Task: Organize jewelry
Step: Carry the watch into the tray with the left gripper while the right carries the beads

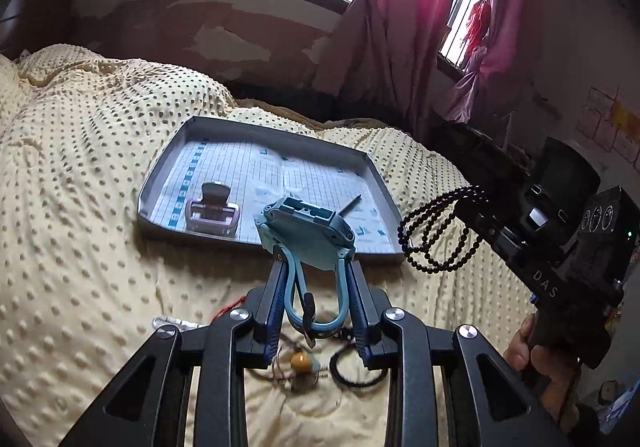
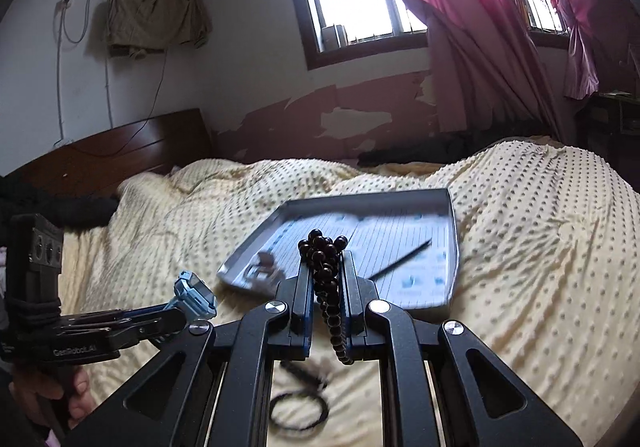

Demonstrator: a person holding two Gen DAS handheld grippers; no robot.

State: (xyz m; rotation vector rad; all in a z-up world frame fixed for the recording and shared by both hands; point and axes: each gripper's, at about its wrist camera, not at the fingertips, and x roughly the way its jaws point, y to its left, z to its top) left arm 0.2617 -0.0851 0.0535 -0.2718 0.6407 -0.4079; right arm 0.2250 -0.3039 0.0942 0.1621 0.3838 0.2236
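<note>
My left gripper (image 1: 314,261) is shut on a light blue wristwatch (image 1: 304,235), clamping its strap, and holds it just above the near edge of a grey tray (image 1: 160,171) on the bed. The right wrist view shows this watch (image 2: 196,297) at the left. My right gripper (image 2: 326,257) is shut on a dark bead necklace (image 2: 322,247); in the left wrist view the beads (image 1: 436,231) dangle in loops beside the tray's right corner. Inside the tray lie a pink hair claw (image 1: 212,213) and a thin dark stick (image 1: 350,205).
Under the grippers on the yellow dotted blanket (image 1: 80,187) lie a black ring band (image 2: 298,411), an amber bead on a thin cord (image 1: 300,362) and a clear clip (image 1: 172,323). A wooden headboard (image 2: 112,151) and pink curtains (image 2: 460,27) stand behind the bed.
</note>
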